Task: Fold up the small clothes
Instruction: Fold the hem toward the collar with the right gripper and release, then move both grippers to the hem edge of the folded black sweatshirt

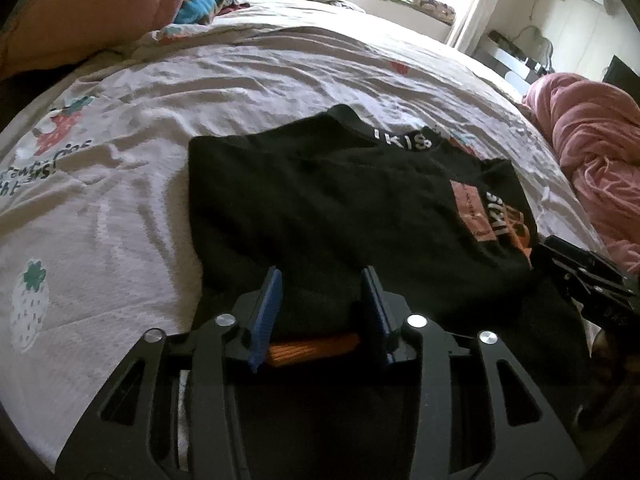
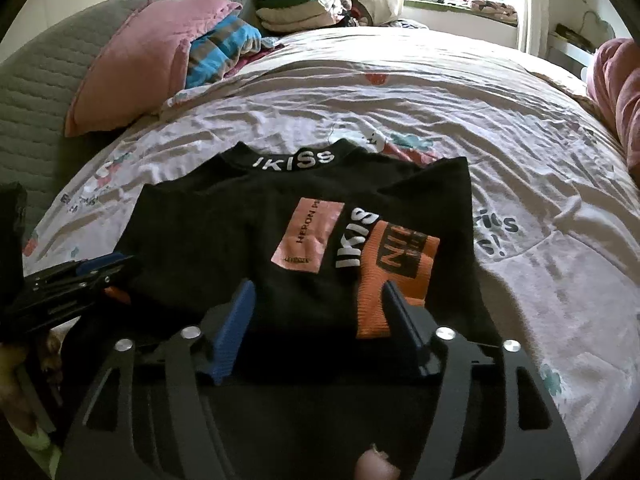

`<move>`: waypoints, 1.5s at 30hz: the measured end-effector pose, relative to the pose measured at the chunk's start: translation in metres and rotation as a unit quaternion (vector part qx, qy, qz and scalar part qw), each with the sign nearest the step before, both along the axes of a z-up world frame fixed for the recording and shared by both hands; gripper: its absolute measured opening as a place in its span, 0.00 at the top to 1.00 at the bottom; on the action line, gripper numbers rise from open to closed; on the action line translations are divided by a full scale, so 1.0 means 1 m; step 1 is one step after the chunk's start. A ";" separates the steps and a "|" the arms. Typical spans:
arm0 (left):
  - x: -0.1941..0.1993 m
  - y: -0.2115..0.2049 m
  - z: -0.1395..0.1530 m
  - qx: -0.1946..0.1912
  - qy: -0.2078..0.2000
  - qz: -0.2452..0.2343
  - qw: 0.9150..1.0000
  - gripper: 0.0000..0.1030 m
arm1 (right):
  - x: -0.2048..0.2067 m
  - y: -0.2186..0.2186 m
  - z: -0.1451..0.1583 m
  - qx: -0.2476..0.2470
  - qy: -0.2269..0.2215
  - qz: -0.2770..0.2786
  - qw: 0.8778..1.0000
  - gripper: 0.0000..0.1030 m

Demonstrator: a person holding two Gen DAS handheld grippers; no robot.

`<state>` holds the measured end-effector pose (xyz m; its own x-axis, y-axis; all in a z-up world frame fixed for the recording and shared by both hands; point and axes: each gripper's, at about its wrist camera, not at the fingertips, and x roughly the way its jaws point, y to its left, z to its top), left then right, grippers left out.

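Note:
A small black top [image 1: 320,208] with a white "IKISS" collar, a pink patch and an orange cuff lies partly folded on the bed; it also shows in the right wrist view [image 2: 248,248]. My left gripper [image 1: 322,292] is open, its blue fingers on either side of the near hem, where an orange rib band [image 1: 312,350] shows. My right gripper [image 2: 316,308] is open around the near hem by the orange cuff [image 2: 396,272]. Each gripper shows in the other's view: the right [image 1: 584,276], the left [image 2: 80,276].
The bed has a wrinkled white sheet [image 1: 140,140] with strawberry prints. A pink pillow [image 2: 144,60] and a striped blanket [image 2: 224,52] lie at the headboard, with stacked clothes [image 2: 304,4] behind. A pink quilt [image 1: 596,152] is bunched at the right edge.

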<state>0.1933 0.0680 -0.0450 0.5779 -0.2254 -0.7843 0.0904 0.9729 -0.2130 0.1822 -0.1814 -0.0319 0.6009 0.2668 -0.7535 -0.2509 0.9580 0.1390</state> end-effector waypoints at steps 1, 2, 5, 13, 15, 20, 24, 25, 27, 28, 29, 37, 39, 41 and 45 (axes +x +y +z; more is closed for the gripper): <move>-0.001 0.001 0.002 -0.001 -0.003 0.002 1.000 0.63 | 0.000 -0.001 0.002 0.001 -0.003 -0.001 1.000 0.29; -0.002 0.002 0.003 0.000 -0.006 0.003 1.000 0.62 | -0.001 -0.001 0.003 0.002 -0.006 -0.002 1.000 0.27; -0.005 0.005 0.009 -0.002 -0.018 0.011 1.000 0.54 | -0.003 -0.004 0.008 0.003 -0.013 -0.010 1.000 0.18; -0.017 0.021 0.022 -0.010 -0.049 0.043 0.998 0.24 | -0.010 -0.012 0.018 0.014 -0.024 -0.015 0.999 0.10; -0.021 0.027 0.025 -0.012 -0.057 0.056 0.997 0.21 | -0.012 -0.014 0.020 0.015 -0.028 -0.017 0.999 0.10; -0.031 0.038 0.033 -0.016 -0.071 0.074 0.995 0.11 | -0.018 -0.018 0.025 0.019 -0.034 -0.018 0.999 0.09; -0.042 0.044 0.037 -0.020 -0.074 0.085 0.993 0.09 | -0.023 -0.021 0.030 0.024 -0.040 -0.018 0.999 0.09; -0.046 0.045 0.038 -0.020 -0.073 0.087 0.993 0.09 | -0.025 -0.022 0.031 0.025 -0.041 -0.018 0.999 0.09; -0.053 0.046 0.039 -0.022 -0.073 0.089 0.993 0.09 | -0.028 -0.025 0.034 0.028 -0.043 -0.018 0.999 0.08; -0.055 0.047 0.039 -0.023 -0.073 0.090 0.993 0.09 | -0.030 -0.027 0.035 0.029 -0.044 -0.018 0.998 0.08; -0.060 0.047 0.039 -0.025 -0.073 0.091 0.993 0.09 | -0.031 -0.028 0.036 0.030 -0.045 -0.019 0.998 0.08; -0.085 0.057 0.036 -0.037 -0.056 0.102 0.992 0.09 | -0.046 -0.038 0.046 0.036 -0.051 -0.017 0.998 0.08; -0.091 0.059 0.037 -0.037 -0.055 0.105 0.992 0.09 | -0.050 -0.039 0.047 0.038 -0.051 -0.013 0.998 0.08; -0.098 0.061 0.038 -0.037 -0.054 0.107 0.992 0.09 | -0.055 -0.040 0.049 0.039 -0.052 -0.010 0.998 0.08; -0.111 0.064 0.041 -0.033 -0.052 0.112 0.992 0.09 | -0.064 -0.041 0.053 0.040 -0.055 -0.002 0.998 0.08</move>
<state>0.0826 0.1316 -0.0041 0.6969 -0.1310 -0.7051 -0.1021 0.9550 -0.2783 0.1181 -0.2227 0.0210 0.6806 0.3209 -0.6586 -0.2644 0.9460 0.1877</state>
